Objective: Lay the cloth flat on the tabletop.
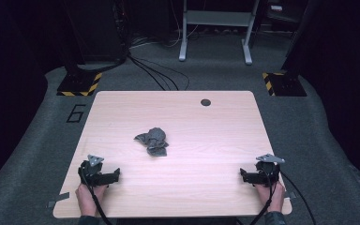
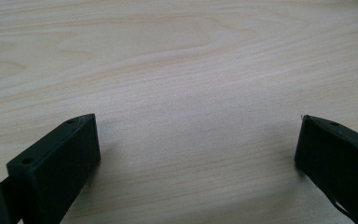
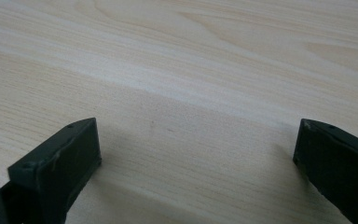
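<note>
A crumpled dark grey cloth (image 1: 153, 141) lies in a heap near the middle of the light wooden table (image 1: 215, 122). My left gripper (image 1: 115, 176) rests near the table's front left corner, well short of the cloth and to its left. Its jaws stand wide apart over bare wood in the left gripper view (image 2: 198, 140). My right gripper (image 1: 244, 176) sits near the front right corner, far to the right of the cloth. In the right gripper view (image 3: 198, 142) its jaws are also spread wide with nothing between them.
A small dark round hole (image 1: 206, 102) marks the table's far side. Cables (image 1: 159, 75) run over the grey floor behind the table. A metal stand (image 1: 215, 28) is at the back, and yellow-black striped feet (image 1: 79, 84) stand by both far corners.
</note>
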Available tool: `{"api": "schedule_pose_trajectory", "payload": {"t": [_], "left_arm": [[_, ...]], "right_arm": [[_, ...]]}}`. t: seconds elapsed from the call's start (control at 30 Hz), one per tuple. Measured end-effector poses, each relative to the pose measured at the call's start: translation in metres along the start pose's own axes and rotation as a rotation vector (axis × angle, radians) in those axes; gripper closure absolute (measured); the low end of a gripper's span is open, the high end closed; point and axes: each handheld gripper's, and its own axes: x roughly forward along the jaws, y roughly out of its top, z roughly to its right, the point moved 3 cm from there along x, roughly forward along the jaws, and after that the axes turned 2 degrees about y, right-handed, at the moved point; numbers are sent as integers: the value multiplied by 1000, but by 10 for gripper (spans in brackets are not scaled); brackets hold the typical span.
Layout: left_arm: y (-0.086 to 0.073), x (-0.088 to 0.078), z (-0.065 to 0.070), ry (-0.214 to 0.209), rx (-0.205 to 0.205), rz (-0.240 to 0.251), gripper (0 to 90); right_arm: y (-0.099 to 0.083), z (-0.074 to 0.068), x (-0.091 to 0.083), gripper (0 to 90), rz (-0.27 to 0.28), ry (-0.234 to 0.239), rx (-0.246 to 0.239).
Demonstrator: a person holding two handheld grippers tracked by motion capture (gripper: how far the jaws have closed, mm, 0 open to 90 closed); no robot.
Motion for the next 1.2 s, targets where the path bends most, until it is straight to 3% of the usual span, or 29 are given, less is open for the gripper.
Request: {"api": "schedule_pose_trajectory", "payload": {"t": [0.27,0.47,0.83,1.2], "left_arm": [[1,0,1,-18,12,1,0],[6,-3,1,-51,-12,14,0],[32,-9,11,-101,22,35,1],[73,-12,32,-151,81,68,0]], "right_arm": [[0,0,0,2,6,1,6],[0,0,0,2,6,2,6],[0,0,0,2,0,2,4],[0,0,0,2,5,1,6]]}}
